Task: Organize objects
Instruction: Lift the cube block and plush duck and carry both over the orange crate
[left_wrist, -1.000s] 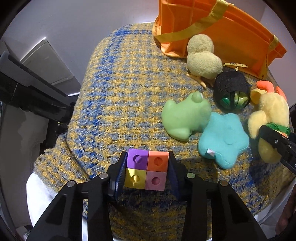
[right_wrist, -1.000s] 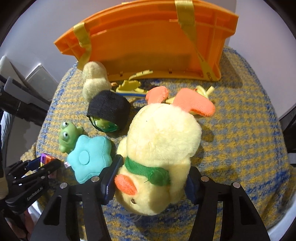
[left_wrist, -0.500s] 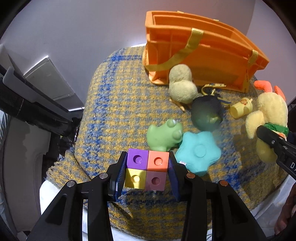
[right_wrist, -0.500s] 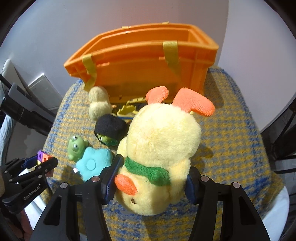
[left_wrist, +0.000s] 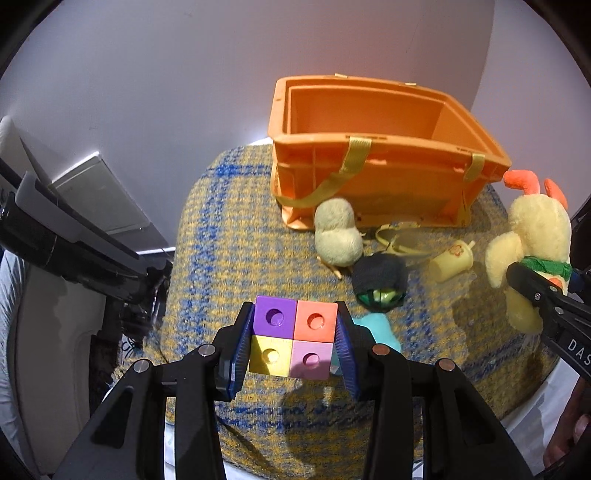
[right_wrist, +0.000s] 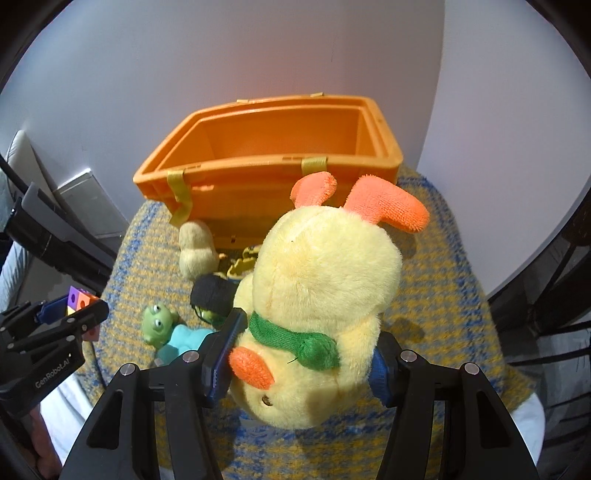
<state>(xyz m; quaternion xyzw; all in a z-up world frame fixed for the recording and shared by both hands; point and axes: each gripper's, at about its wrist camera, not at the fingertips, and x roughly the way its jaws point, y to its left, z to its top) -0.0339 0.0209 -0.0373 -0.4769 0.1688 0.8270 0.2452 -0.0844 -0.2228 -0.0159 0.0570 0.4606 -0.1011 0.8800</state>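
**Toys sitting in both grippers, orange crate waiting at the back**

Toys are getting sorted on a table covered with a blue-and-yellow woven cloth. Going left to right: the left gripper is clamping a block of four snapped-together cubes (purple, orange, yellow, pink), holding it up above the near edge of the cloth, blue pads pressing on both sides.

Just past it, a green frog toy is lying against a teal star plush. Behind those a black knit ball with something green poking out is sitting near a small cream plush, which is resting right up against the front wall of the orange crate. That crate is standing open at the back of the table with yellow straps hanging down its front. A little yellow cup is lying on its side to the right of the ball.

Furthest right, the right gripper is squeezing a yellow duck plush around the neck by its green scarf, upside down, orange feet pointing up toward the crate.
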